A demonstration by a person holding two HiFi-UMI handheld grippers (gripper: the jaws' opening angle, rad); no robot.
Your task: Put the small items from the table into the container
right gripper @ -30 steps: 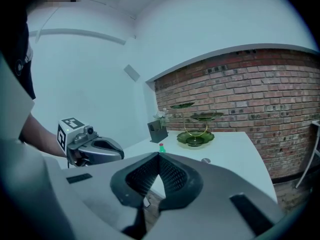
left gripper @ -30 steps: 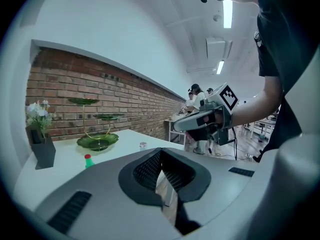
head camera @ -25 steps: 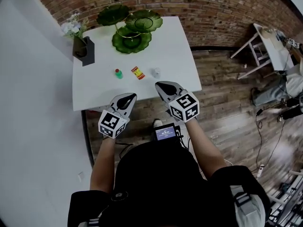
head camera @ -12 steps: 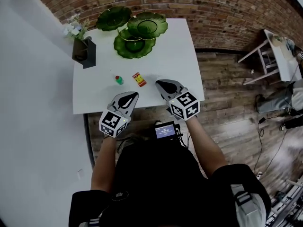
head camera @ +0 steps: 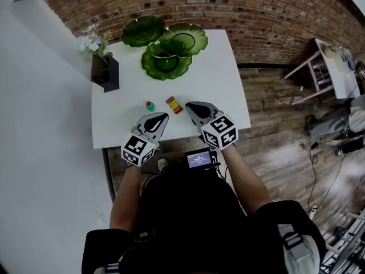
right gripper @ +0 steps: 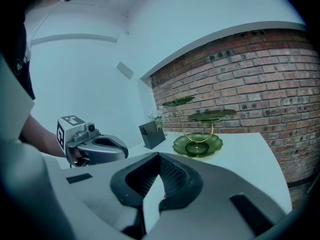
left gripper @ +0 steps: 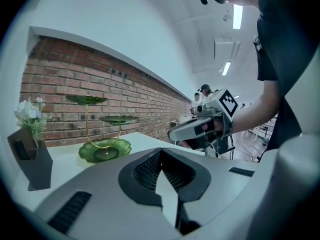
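Observation:
On the white table (head camera: pixel 217 79) lie a small green bottle with a red cap (head camera: pixel 150 105) and a red-and-yellow packet (head camera: pixel 174 104). A green three-tier leaf dish stand (head camera: pixel 165 44) is at the far side, also visible as the stand (left gripper: pixel 105 149) and the stand (right gripper: pixel 197 144). My left gripper (head camera: pixel 157 117) is shut and empty over the near table edge, just short of the bottle. My right gripper (head camera: pixel 191 105) is shut and empty beside the packet, on its right. From the left gripper (left gripper: pixel 161 171) I see the right gripper (left gripper: pixel 200 126); from the right gripper (right gripper: pixel 159 176), the left gripper (right gripper: pixel 95 149).
A black vase with pale flowers (head camera: pixel 105 70) stands at the table's far left corner. A brick wall (head camera: pixel 256 10) runs behind the table. Wooden floor (head camera: pixel 274 136) lies to the right, with a small white table (head camera: pixel 336 61) and cables farther off.
Both grippers have moved forward over the table's near edge toward the small items. A small pale item to the right of the packet is now hidden by the right gripper.

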